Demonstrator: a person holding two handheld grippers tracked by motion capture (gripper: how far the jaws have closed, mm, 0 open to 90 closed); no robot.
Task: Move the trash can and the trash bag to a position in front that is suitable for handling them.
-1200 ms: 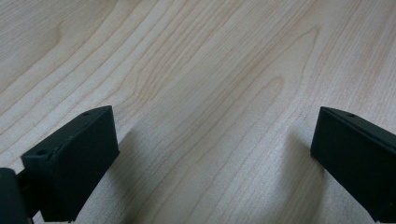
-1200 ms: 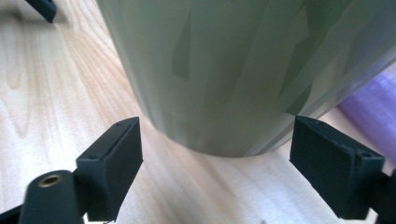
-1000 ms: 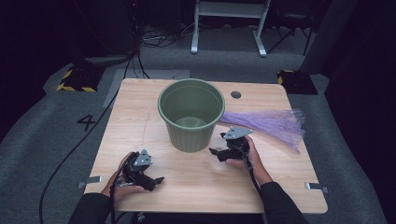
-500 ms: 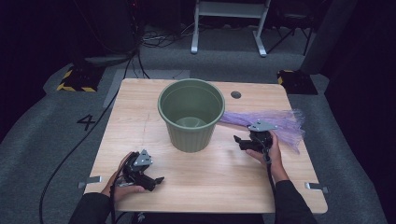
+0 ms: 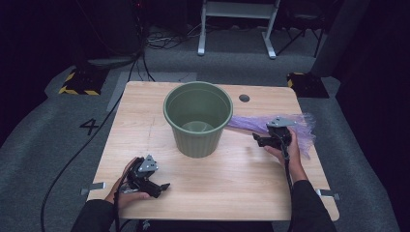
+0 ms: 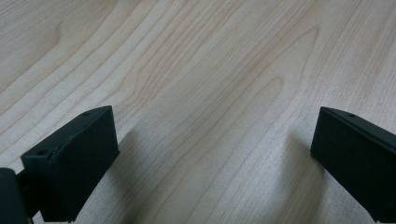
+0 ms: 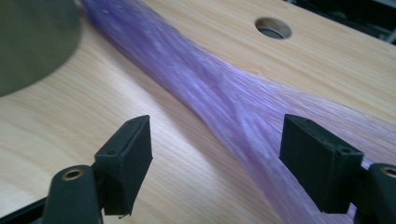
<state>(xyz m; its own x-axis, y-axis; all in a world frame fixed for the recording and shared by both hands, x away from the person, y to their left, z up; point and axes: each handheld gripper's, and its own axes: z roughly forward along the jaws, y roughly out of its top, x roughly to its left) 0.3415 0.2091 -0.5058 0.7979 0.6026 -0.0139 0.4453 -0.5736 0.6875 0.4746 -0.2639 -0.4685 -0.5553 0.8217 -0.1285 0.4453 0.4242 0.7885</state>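
Item: a thin, translucent purple plastic bag (image 7: 224, 100), gathered into a long crumpled strip. It lay flat on the surface, one end at the foot of the bucket, the other trailing off toward the surface's right edge. It ran diagonally just ahead of the right gripper (image 7: 215, 158) and passed partly between its two black fingers (image 7: 128, 163), nearer the right-hand one. The fingers stood well apart and had just been closing a little; nothing was pinched, the film lying loose between them.

Change noted: over the previous second the right gripper had travelled from beside the bucket's base rightward across the surface to the bag. Judged meaning: an approach for a grasp, the bag probably destined to line the bucket; the pickup itself was not yet made.

Pose: in the high view the right gripper (image 5: 276, 137) was held low and roughly level, the hand (image 5: 286, 149) behind it, the forearm angled in from the near edge.

Next outward: a dark green round plastic bucket (image 5: 198, 117), upright, empty, left of the right fingers.

Left gripper (image 5: 147, 180): resting near the front of the light wooden surface (image 5: 241, 179), unmoved, fingers (image 6: 74, 161) wide apart over bare wood, holding nothing.
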